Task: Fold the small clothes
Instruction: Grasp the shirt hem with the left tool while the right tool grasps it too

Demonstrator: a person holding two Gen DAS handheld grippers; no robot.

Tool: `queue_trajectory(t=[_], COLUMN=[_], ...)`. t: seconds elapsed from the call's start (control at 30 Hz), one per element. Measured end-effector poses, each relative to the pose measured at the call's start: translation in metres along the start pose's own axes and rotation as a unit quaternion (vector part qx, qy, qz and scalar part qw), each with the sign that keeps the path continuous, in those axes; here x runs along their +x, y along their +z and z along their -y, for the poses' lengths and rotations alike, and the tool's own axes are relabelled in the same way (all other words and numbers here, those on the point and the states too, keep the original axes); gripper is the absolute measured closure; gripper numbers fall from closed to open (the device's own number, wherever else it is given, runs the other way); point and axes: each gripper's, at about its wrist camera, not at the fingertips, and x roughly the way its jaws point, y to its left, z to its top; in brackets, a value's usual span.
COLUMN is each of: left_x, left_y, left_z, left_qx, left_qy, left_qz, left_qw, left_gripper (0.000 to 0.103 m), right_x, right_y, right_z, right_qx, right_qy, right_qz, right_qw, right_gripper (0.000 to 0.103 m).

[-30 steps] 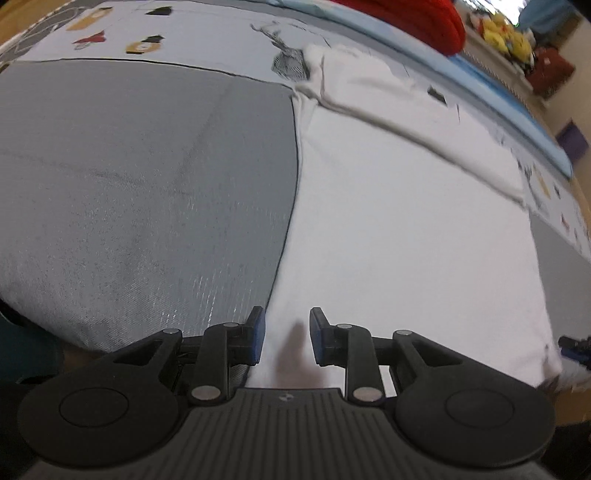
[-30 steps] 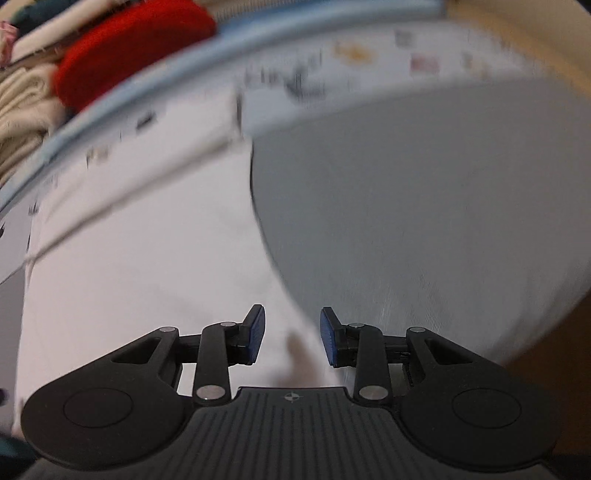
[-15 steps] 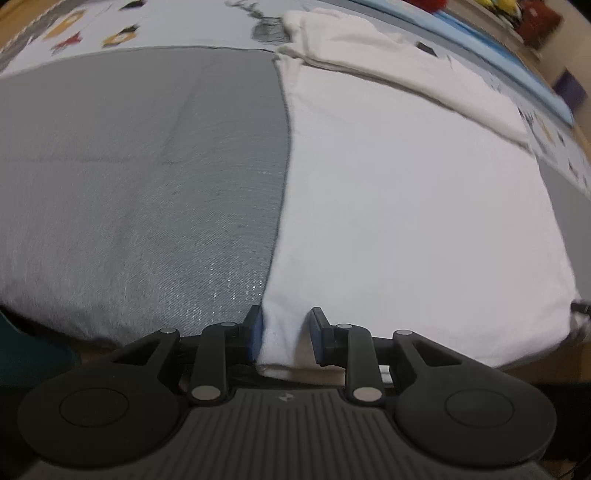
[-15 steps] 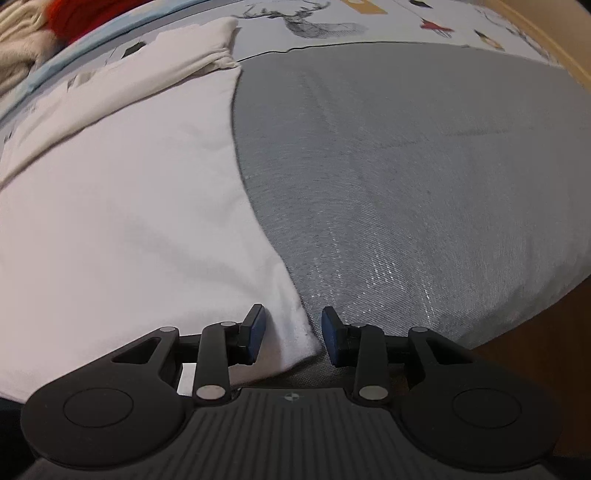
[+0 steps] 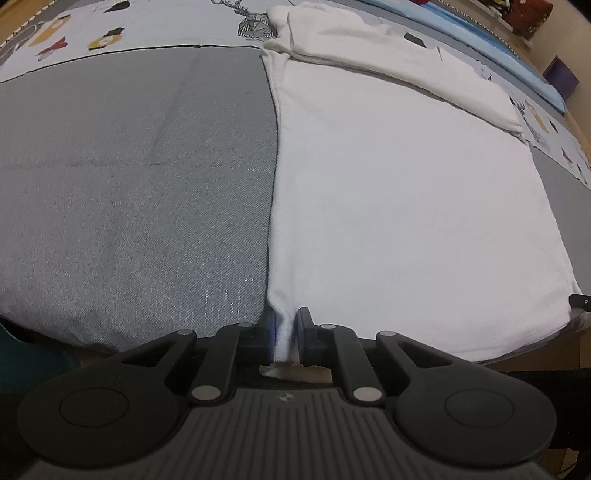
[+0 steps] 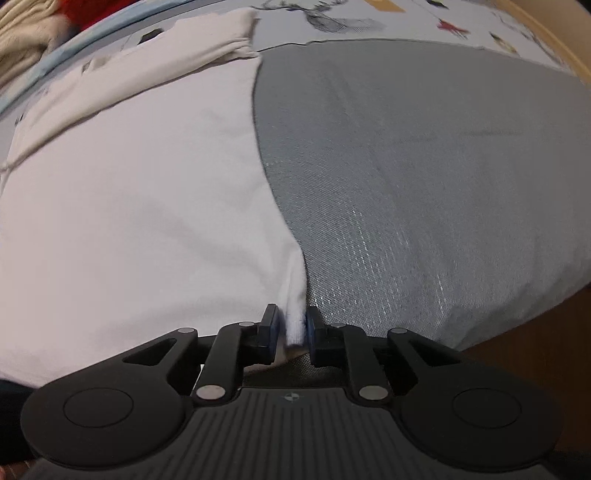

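**Two grippers pinch the near corners of the shirt**

Two corners of the white shirt [image 5: 406, 206] are in our grip. It lies flat on the grey mat [image 5: 140, 177], near hem at the mat's front edge, far part folded over into a thicker band by the printed sheet [image 5: 74, 33].

Our left gripper [image 5: 286, 334] is closed down on the near left corner: white cloth fills the narrow gap between its blue pads [image 5: 271, 332], and the shirt's left edge runs straight away from the pinch.

Our right gripper [image 6: 290, 332] is closed likewise on the near right corner of the shirt [image 6: 129, 206], with a bunched bit of hem between its pads [image 6: 309, 330]. From there the right edge curves away over the mat [image 6: 424, 166].

In the left view the tip of the other gripper shows at the far right edge, just beside the shirt's opposite corner. A blue strip [image 5: 491, 40] runs behind the sheet. The right view is a little blurred toward the top left.
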Motion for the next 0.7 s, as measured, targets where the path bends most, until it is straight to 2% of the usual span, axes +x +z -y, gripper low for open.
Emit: queue_trajectory(t=[0.3,0.4,0.57,0.6,0.63,0.7], left_x=[0.0004,0.0002,0.0007,0.0008,0.0007,0.0001], left_y=[-0.0015,-0.0023,-0.0022,-0.0022,-0.0022,-0.0027], left_z=[-0.0019,-0.0018,-0.0002,0.0000,0.0001,0.0008], left_qx=[-0.002,0.002,0.004,0.004,0.006,0.005], left_qy=[-0.001,0.001,0.003,0.003,0.005,0.004], left_qz=[0.003,0.004,0.005,0.005,0.007,0.008], left_qw=[1.0000,1.0000,1.0000,1.0000,0.9999,0.9999], left_gripper=[0.092,0.092,0.092,0.092,0.092,0.093], right_x=[-0.0005,0.0006,0.0042,0.0043,0.0038,0.0019], right_y=[-0.0006,0.0002,0.0011,0.0013,0.0012,0.0016], right_z=[-0.0011,-0.0014,-0.0079,-0.0085,-0.0083,-0.0085], right_qx=[0.001,0.004,-0.017,-0.018,-0.018,-0.017], right_qy=[-0.001,-0.005,-0.009,-0.008,-0.004,0.006], right_qz=[-0.006,-0.008,-0.007,-0.006,-0.005,0.000], right_qw=[1.000,1.000,1.000,1.000,1.000,1.000], right_gripper=[0.087,0.082,0.082,0.085,0.093,0.095])
